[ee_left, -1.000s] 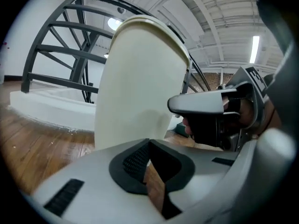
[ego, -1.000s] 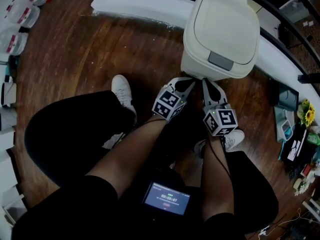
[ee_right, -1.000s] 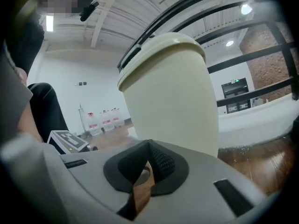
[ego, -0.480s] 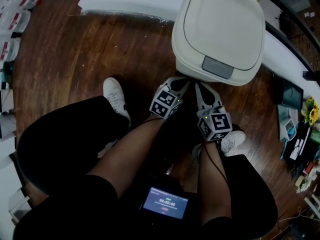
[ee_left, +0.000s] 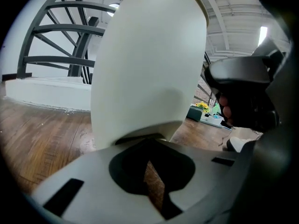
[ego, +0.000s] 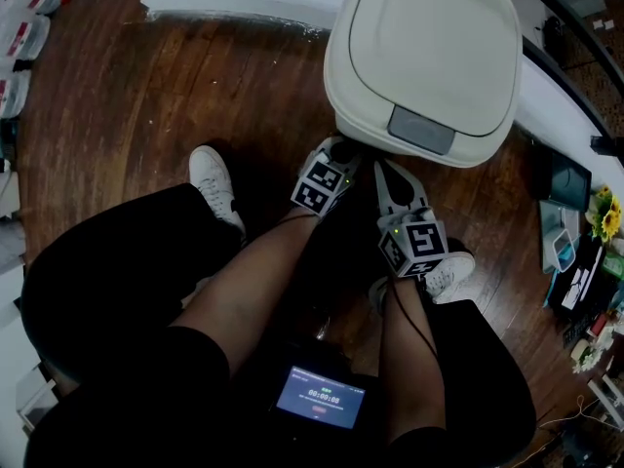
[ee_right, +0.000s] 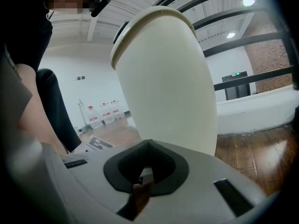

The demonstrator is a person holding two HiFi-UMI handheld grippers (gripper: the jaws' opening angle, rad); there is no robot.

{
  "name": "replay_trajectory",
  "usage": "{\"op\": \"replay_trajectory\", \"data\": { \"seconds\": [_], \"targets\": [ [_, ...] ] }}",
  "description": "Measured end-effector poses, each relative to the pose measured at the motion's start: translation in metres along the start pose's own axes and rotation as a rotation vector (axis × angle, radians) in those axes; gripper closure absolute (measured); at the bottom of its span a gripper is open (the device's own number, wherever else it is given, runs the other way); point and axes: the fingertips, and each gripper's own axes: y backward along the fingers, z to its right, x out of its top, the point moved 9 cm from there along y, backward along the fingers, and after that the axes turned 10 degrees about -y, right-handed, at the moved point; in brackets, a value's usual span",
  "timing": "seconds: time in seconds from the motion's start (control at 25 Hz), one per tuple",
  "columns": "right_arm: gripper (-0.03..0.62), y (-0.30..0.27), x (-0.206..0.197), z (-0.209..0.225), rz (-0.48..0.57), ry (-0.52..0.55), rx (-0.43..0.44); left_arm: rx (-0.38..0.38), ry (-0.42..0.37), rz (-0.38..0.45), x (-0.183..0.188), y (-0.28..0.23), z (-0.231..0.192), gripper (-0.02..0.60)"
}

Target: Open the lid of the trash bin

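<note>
Editor: Where does the trash bin (ego: pixel 429 57) stand, and is it open?

Photographer: The cream trash bin stands on the wooden floor (ego: pixel 195 86) at the far right, beside a white kerb (ego: pixel 234 3). Its lid (ego: pixel 439 27) lies flat and closed, the grey push panel (ego: pixel 421 130) on its near edge untouched.

Editor: And the tools?

Photographer: Both sit low at the bin's near side, below that panel. The left tool (ego: pixel 338 152) points at the bin's lower front, its tip tucked under the overhang of the lid. Its own view shows the jaws brought together with only a sliver of floor between them, gripping nothing. The right tool (ego: pixel 386 172) lies just right of it, jaws likewise closed and empty, the bin's wall filling its view.

Editor: What has changed in the past second?

Photographer: The bin fills more of the head view than it did a second ago, and both tools have drawn in close to its front; whether they touch it I cannot tell. The lid has not budged.

Editor: So what does that mean for the job?

Photographer: By my reading this is the end of the approach, with the opening itself not begun. The tools are below the panel, so one would likely have to rise to press it or hook the lid's rim. A white shoe (ego: pixel 210 174) rests on the floor to the left.
</note>
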Motion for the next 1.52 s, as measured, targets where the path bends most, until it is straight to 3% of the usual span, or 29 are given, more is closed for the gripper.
{"op": "replay_trajectory", "data": {
  "seconds": [0.6,1.52],
  "targets": [
    [0.588,-0.001,-0.001,0.005,0.001,-0.022,-0.007,0.045,0.051,-0.068,-0.018,-0.02,-0.013,0.558],
    [0.588,0.005,0.003,0.005,0.002,-0.034,-0.003,0.077,0.043,-0.222,-0.014,-0.026,-0.009,0.555]
  ]
}}
